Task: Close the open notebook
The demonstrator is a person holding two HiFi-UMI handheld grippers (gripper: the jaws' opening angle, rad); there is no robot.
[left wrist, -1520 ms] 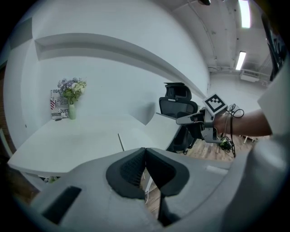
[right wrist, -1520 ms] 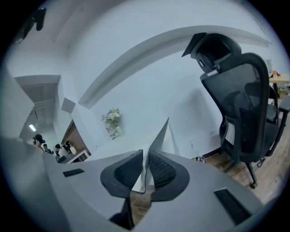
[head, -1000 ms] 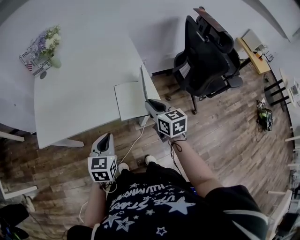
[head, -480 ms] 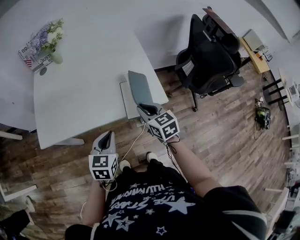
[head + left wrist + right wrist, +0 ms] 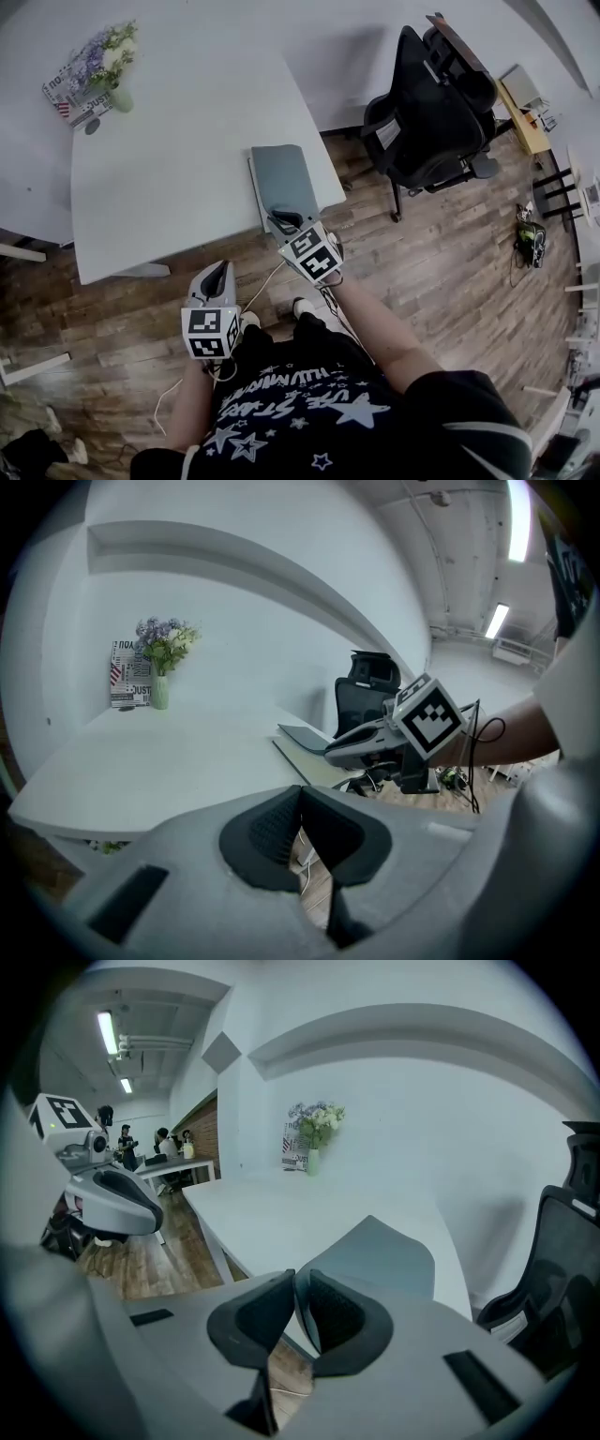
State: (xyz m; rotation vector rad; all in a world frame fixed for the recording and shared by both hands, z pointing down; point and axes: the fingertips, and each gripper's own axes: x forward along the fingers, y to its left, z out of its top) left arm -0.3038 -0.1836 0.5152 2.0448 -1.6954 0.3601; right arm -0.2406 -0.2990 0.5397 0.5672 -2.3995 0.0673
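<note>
1. Head view: the grey notebook (image 5: 284,178) lies at the worktop's (image 5: 178,141) near right corner. The right tongs (image 5: 280,223) are at its near edge, and the left tongs (image 5: 217,274) are off the worktop.
2. Left gripper view: the left tongs are pressed together, empty.
3. Right gripper view: the right tongs pinch the notebook's slightly lifted cover.

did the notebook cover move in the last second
Yes. The cover has swung down from upright to nearly flat over the table, its near edge pinched in the right gripper.
</note>
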